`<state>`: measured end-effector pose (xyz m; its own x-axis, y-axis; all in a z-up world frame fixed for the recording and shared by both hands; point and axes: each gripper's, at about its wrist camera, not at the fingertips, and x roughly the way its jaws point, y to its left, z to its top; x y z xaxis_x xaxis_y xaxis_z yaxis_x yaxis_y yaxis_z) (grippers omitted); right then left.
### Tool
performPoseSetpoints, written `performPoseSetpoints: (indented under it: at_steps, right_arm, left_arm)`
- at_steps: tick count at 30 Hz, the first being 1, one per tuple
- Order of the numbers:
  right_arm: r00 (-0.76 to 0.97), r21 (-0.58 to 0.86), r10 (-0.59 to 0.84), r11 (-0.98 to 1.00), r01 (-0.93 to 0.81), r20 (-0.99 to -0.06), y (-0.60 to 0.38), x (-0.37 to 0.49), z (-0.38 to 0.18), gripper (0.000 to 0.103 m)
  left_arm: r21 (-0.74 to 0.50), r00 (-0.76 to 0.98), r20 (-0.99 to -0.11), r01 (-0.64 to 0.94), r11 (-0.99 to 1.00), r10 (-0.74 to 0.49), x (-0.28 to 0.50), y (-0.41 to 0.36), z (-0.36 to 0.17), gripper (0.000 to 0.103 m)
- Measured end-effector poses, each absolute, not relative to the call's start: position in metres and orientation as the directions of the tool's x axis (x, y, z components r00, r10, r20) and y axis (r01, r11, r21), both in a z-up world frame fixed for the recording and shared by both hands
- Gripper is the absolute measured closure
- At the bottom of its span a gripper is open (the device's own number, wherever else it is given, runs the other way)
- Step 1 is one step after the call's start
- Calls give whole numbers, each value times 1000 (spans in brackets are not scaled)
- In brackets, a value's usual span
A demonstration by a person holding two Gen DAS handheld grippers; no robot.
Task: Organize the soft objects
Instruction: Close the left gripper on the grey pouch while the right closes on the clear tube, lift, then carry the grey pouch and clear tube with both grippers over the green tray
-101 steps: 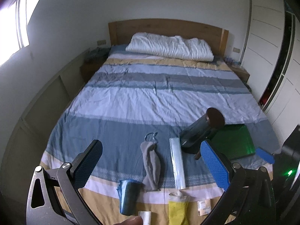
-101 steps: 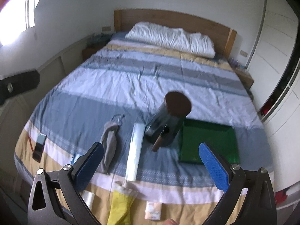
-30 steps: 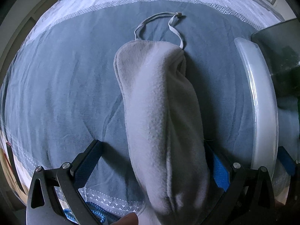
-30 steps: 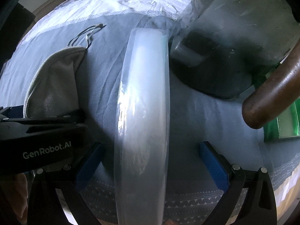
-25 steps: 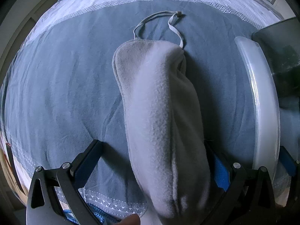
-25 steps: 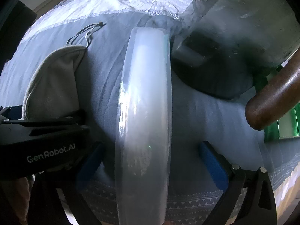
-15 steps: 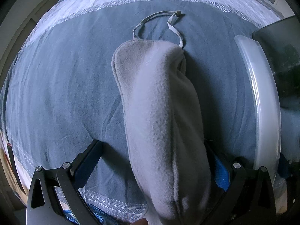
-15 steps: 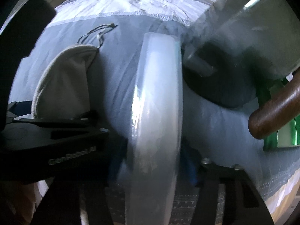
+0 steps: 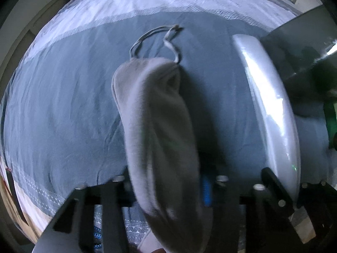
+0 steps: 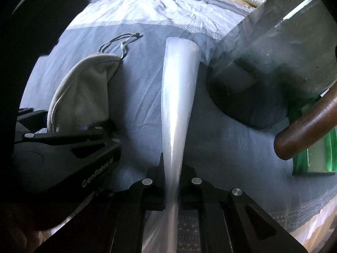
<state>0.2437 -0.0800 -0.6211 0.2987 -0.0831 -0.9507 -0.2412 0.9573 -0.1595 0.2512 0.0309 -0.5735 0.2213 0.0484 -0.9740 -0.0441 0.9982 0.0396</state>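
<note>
While both tools pointed down at the blue-grey striped bedspread (image 9: 63, 109), the left gripper (image 9: 166, 187) was closing its jaws around the grey fleece drawstring pouch (image 9: 155, 130), which lay between them. Beside it, the right gripper (image 10: 171, 181) stood clenched on the long translucent plastic sleeve (image 10: 179, 88), pinching its near end thin, next to a dark glass jar (image 10: 269, 67).
</note>
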Motion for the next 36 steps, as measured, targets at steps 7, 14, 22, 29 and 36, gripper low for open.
performPoseSetpoints:
  at_steps: [7, 14, 22, 29, 36]
  right_arm:
    - [324, -161, -79, 958, -236, -943, -93, 224, -592, 99]
    - [369, -150, -56, 961, -232, -928, -94, 210, -565, 99]
    - [441, -118, -2, 964, -236, -898, -86, 204, -520, 99]
    - [569, -58, 103, 964, -258, -816, -83, 187, -436, 99]
    - [697, -3, 166, 972, -234, -697, -141, 158, -335, 99]
  left_arm:
    - [-3, 260, -966, -71, 997, 16, 247, 44, -556, 93]
    - [-20, 346, -938, -109, 994, 19, 244, 61, -515, 94]
    - [20, 429, -897, -192, 981, 102, 225, 79, -453, 93]
    - [61, 523, -827, -281, 958, 206, 200, 105, -374, 93]
    - [14, 639, -757, -197, 980, 139, 177, 52, -289, 93]
